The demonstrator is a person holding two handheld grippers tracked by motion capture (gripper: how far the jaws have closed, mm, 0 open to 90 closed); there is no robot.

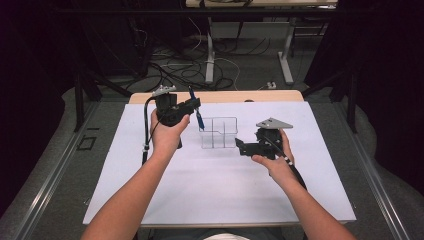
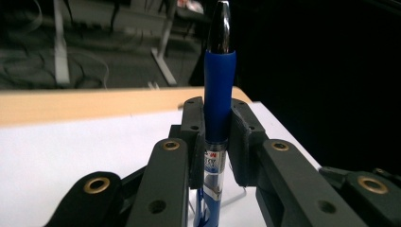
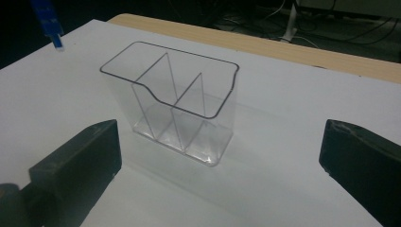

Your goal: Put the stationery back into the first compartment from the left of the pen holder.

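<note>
Near the far left corner of the white desk [image 1: 150, 200], the left gripper [image 1: 192, 104] clamps a blue plastic pen [image 1: 196, 114] upright. Just right stands a clear three-compartment plastic organiser [image 1: 219, 133], mid-desk toward the far edge. Beside it, the right gripper [image 1: 243, 148] gapes wide, holding nothing.

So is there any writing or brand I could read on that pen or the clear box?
Blue pen, label on its clear barrel below the grip: red and dark print, too small and blurred to read.
Clear three-compartment organizer: no text.
White tabletop sheet: no text.
</note>
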